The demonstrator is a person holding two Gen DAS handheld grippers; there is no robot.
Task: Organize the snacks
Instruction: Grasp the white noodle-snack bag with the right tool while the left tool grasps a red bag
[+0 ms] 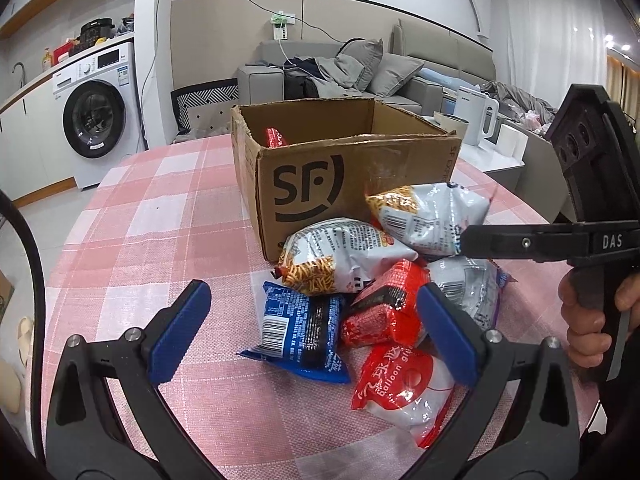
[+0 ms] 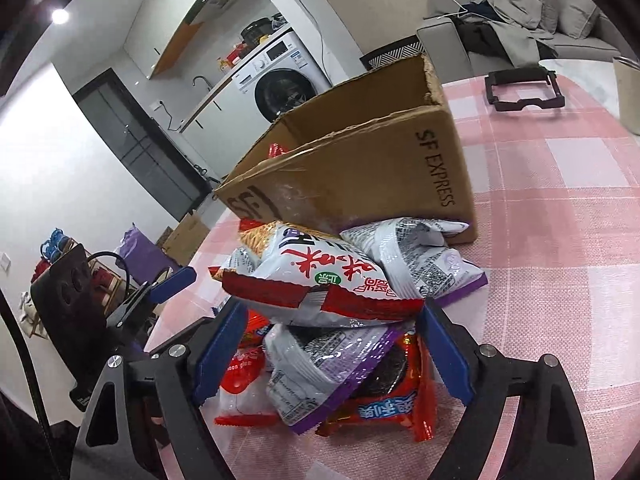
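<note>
Our right tool (image 2: 332, 344) grips a white-and-red snack bag (image 2: 320, 280); our left tool (image 1: 312, 316) gapes wide above the pile before the box (image 1: 320, 168).

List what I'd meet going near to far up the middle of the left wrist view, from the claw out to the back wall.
Left claw → blue snack packet → noodle-snack bag → cardboard box → grey sofa. The red packets sit off to the right and overlap, so I leave them out.
</note>
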